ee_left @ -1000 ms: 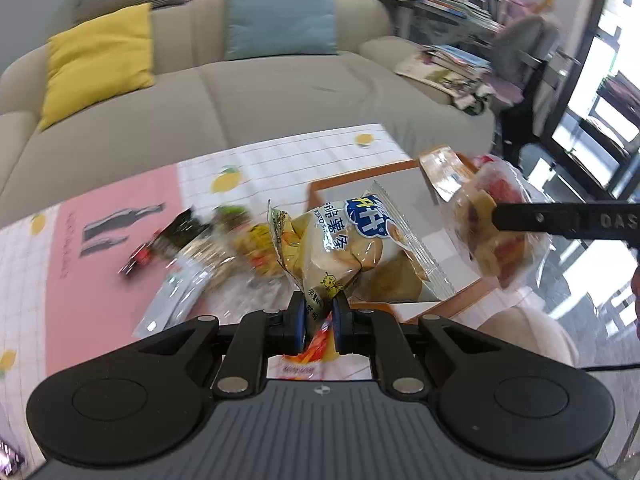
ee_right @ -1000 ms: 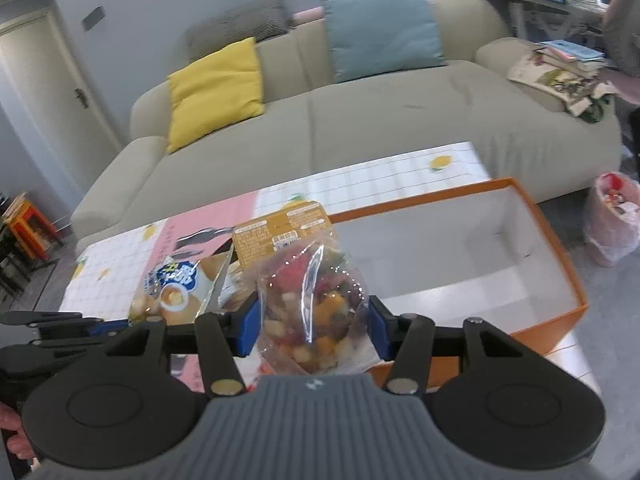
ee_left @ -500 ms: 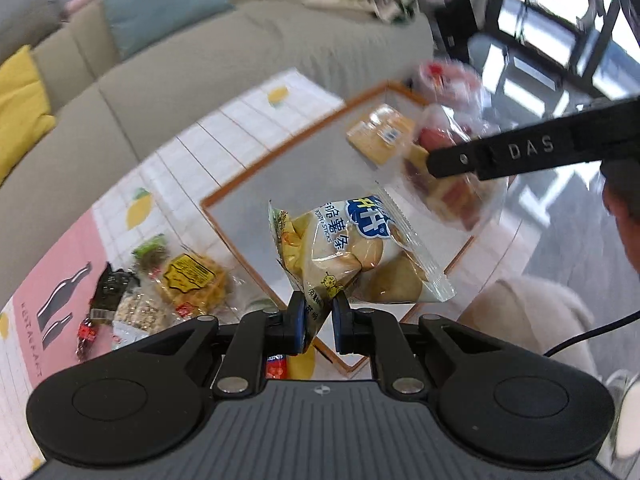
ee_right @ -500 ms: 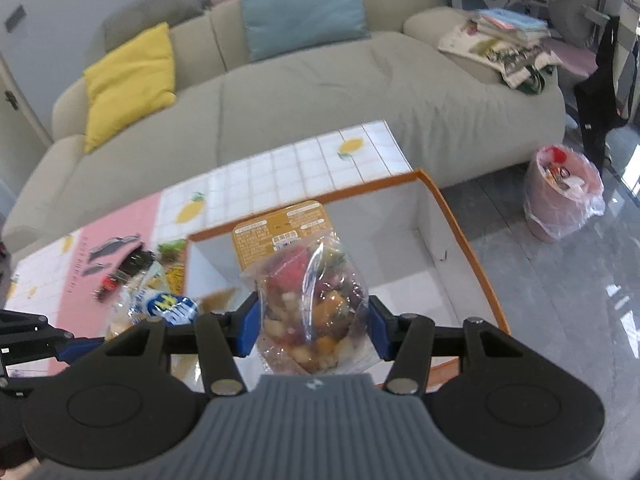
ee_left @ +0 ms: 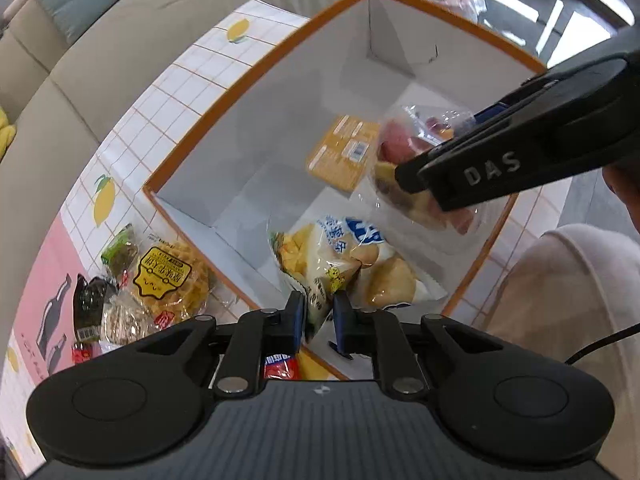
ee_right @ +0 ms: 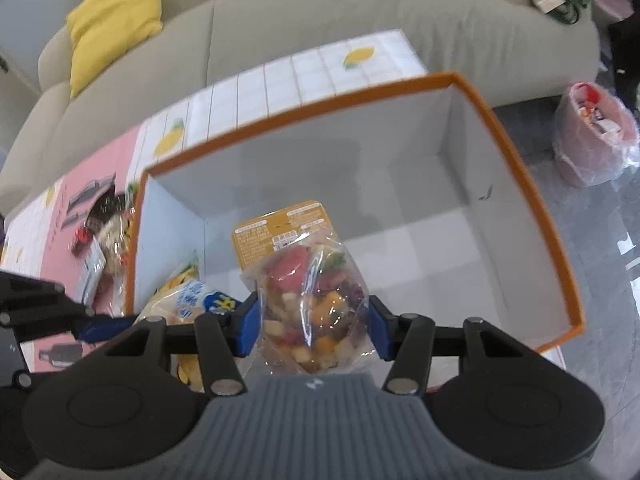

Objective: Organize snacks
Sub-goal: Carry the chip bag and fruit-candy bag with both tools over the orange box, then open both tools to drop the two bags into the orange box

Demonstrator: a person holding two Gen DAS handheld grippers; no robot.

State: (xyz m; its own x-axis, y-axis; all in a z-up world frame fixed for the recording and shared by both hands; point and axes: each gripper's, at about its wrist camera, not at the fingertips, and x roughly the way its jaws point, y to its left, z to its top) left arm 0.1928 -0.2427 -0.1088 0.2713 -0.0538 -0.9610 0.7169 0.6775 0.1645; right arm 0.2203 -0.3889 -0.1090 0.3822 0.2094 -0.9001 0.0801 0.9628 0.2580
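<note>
**Q:** Sofa cushions and a tiled tablecloth (ee_left: 188,80) frame the scene; what do your two claws carry?

**A:** My left gripper (ee_left: 319,312) pinches the crimped edge of a potato-crisp bag (ee_left: 348,264) between nearly closed jaws. My right gripper (ee_right: 312,320) stands about half open around a clear bag of mixed dried fruit (ee_right: 312,300), pads pressing its sides. Both bags hang over the orange-rimmed box (ee_right: 516,152). An orange flat packet (ee_right: 280,228) shows just beyond the fruit bag; I cannot tell whether it lies on the box floor or belongs to the bag.

**Q:** How will they handle?

**A:** I judge the crisp bag light, air-filled and fragile inside, so the seam is the right hold; squeezing its belly would crush the contents. The fruit bag looks denser, soft and slippery in its film. A hold across its middle suits it, though the film may slide.

**Q:** And beyond the claws?

**A:** Outside the box wall, a waffle packet (ee_left: 172,280) and other small wrapped snacks (ee_left: 108,308) lie on the tablecloth, not yet sorted.
</note>
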